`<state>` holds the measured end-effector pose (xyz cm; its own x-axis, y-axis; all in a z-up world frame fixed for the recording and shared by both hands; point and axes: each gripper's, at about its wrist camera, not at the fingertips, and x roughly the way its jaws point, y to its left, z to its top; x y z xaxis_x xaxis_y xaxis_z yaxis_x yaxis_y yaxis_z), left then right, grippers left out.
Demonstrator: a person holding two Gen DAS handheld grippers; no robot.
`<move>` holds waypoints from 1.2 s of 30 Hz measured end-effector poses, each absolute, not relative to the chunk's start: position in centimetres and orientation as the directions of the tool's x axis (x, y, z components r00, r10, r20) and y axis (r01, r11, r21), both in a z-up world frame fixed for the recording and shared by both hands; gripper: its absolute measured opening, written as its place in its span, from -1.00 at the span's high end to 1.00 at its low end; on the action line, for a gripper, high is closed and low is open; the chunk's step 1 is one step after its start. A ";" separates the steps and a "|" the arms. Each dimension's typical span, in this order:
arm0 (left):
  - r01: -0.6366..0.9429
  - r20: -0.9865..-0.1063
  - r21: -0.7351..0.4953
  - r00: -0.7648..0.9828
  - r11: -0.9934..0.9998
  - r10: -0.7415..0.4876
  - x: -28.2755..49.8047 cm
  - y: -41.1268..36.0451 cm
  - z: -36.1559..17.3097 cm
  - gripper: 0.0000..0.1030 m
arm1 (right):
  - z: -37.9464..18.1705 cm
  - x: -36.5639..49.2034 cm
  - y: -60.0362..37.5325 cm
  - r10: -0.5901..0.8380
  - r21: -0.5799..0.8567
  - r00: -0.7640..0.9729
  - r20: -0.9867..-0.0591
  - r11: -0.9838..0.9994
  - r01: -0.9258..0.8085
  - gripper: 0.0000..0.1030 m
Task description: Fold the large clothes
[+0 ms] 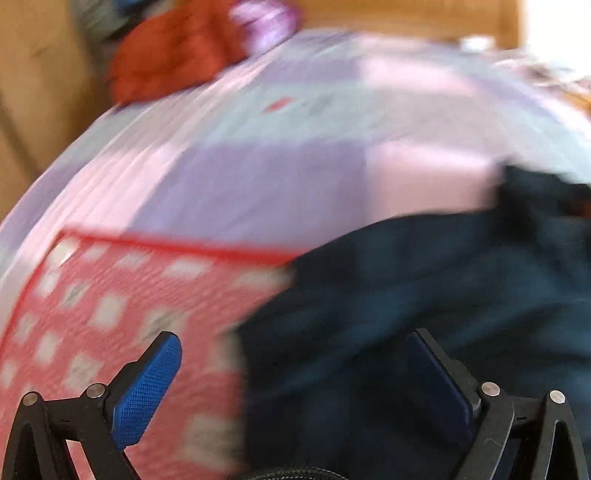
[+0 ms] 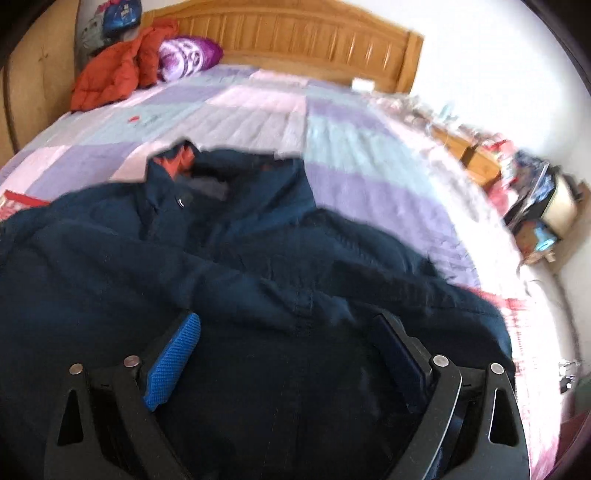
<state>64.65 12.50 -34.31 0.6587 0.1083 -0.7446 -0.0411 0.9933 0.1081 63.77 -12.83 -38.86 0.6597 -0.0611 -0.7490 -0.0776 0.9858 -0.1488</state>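
Lying across the near half of the bed, one dark navy padded jacket (image 2: pixel 258 266) was spread in rumpled folds, its collar turned toward the wooden slatted headboard (image 2: pixel 295 35) and showing a patch of orange lining. No brand or writing could be read on it; a small pale mark near the collar was too blurred to make out. The quilted bedspread of pink, lilac and pale blue squares (image 2: pixel 258 110) lay under it, and a pink mat with white squares and a red border (image 1: pixel 110 306) sat beside the jacket's left edge. The left gripper (image 1: pixel 291 373) hovered with its blue-padded fingers (image 1: pixel 147 387) spread wide, one over the mat and one over the navy cloth, grasping nothing. The right gripper (image 2: pixel 291 358) likewise hung released, both fingers apart above the jacket's lower body. By the headboard I counted one crumpled orange-red garment (image 2: pixel 114 74) and one purple-and-white patterned pillow (image 2: pixel 188 55), touching each other.
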 end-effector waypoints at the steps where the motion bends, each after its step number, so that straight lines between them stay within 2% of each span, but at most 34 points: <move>1: 0.024 -0.731 0.105 0.680 0.994 0.061 64.7 10.2 -33.8 -0.93 | -38.6 63.7 -11.1 -0.015 -0.136 0.672 -0.741 0.982 -0.128 -0.87; 3: 0.099 -0.749 0.122 0.662 0.988 0.026 65.5 7.1 -34.3 -0.94 | -39.3 64.3 -8.2 0.010 -0.164 0.652 -0.758 0.965 -0.206 -0.86; 4: 0.117 -0.774 0.153 0.632 0.981 0.045 66.3 5.7 -35.4 -0.94 | -40.5 65.1 -7.4 -0.041 -0.219 0.619 -0.784 0.952 -0.214 -0.86; 5: 0.114 -0.787 0.174 0.613 0.978 0.069 66.7 5.5 -36.1 -0.96 | -41.1 65.7 -8.2 -0.047 -0.205 0.602 -0.797 0.959 -0.196 -0.86; 9: 0.028 -0.809 0.181 0.572 0.983 0.133 68.2 9.3 -38.8 -1.00 | -41.8 67.4 -16.8 -0.032 -0.053 0.569 -0.822 0.998 -0.020 -0.86; 10: -0.014 -0.801 0.215 0.569 0.976 0.185 68.5 10.7 -39.0 -1.00 | -41.7 67.6 -18.6 -0.034 -0.042 0.567 -0.823 0.999 -0.002 -0.86; 13: -0.097 -0.810 0.226 0.534 0.969 0.243 69.2 13.9 -39.6 -1.00 | -41.9 67.9 -19.2 -0.062 -0.090 0.563 -0.824 0.996 -0.021 -0.86; 15: -0.123 -0.867 0.119 0.471 0.985 0.163 69.7 15.9 -40.5 -1.00 | -42.2 67.9 -19.8 -0.058 -0.066 0.554 -0.831 0.998 0.005 -0.87; 18: -0.169 -0.875 0.114 0.449 0.979 0.180 69.4 15.4 -39.4 -0.97 | -41.6 67.3 -18.8 -0.117 -0.133 0.574 -0.810 0.991 0.015 -0.86; 19: -0.165 -0.866 0.077 0.478 0.983 0.148 68.5 14.7 -38.3 -0.93 | -40.7 66.4 -17.9 -0.132 -0.162 0.601 -0.788 0.987 0.003 -0.86; 20: -0.122 -0.838 0.008 0.541 0.993 0.073 67.0 13.5 -36.9 -0.93 | -39.7 64.8 -16.7 -0.104 -0.160 0.643 -0.759 0.987 -0.028 -0.86; 22: -0.001 -0.775 -0.026 0.631 1.000 -0.019 63.5 10.1 -34.8 -0.93 | -38.5 61.9 -13.8 -0.009 -0.142 0.691 -0.723 0.981 -0.136 -0.86; 24: 0.116 -0.747 -0.007 0.660 0.993 -0.082 60.6 6.7 -34.7 -0.93 | -38.8 58.6 -10.4 0.059 -0.173 0.687 -0.725 0.949 -0.264 -0.86; 26: 0.195 -0.758 0.048 0.646 0.980 -0.091 58.3 4.3 -36.2 -0.94 | -40.2 56.6 -9.0 0.048 -0.227 0.666 -0.744 0.920 -0.320 -0.86; 28: 0.234 -0.749 0.124 0.660 0.964 -0.064 56.6 3.7 -38.1 -0.97 | -41.7 55.8 -11.3 0.010 -0.231 0.641 -0.767 0.929 -0.290 -0.86; 29: 0.232 -0.740 0.116 0.669 0.966 -0.072 56.2 4.5 -38.7 -1.00 | -41.8 55.6 -13.0 -0.005 -0.215 0.637 -0.771 0.943 -0.252 -0.86; 31: 0.182 -0.758 0.019 0.644 0.983 -0.104 56.5 7.3 -39.0 -1.00 | -41.5 55.1 -16.6 -0.018 -0.181 0.637 -0.771 0.965 -0.192 -0.86; 32: 0.165 -0.759 0.011 0.643 0.986 -0.099 56.7 7.9 -38.9 -1.00 | -41.1 54.7 -17.9 -0.079 -0.222 0.641 -0.764 0.964 -0.145 -0.86; 34: 0.135 -0.755 0.039 0.653 0.990 -0.059 56.6 8.5 -37.8 -1.00 | -40.2 53.9 -20.5 -0.025 -0.119 0.624 -0.781 0.987 -0.110 -0.86; 36: 0.123 -0.742 0.019 0.667 0.992 -0.068 56.0 8.3 -36.1 -0.98 | -38.7 52.7 -20.8 -0.046 -0.141 0.663 -0.747 0.986 -0.090 -0.86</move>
<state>55.98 8.34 -36.11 0.6670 -0.0682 -0.7419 0.1226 0.9923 0.0190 52.71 -20.83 -38.75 0.6629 -0.0462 -0.7472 -0.0902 0.9859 -0.1410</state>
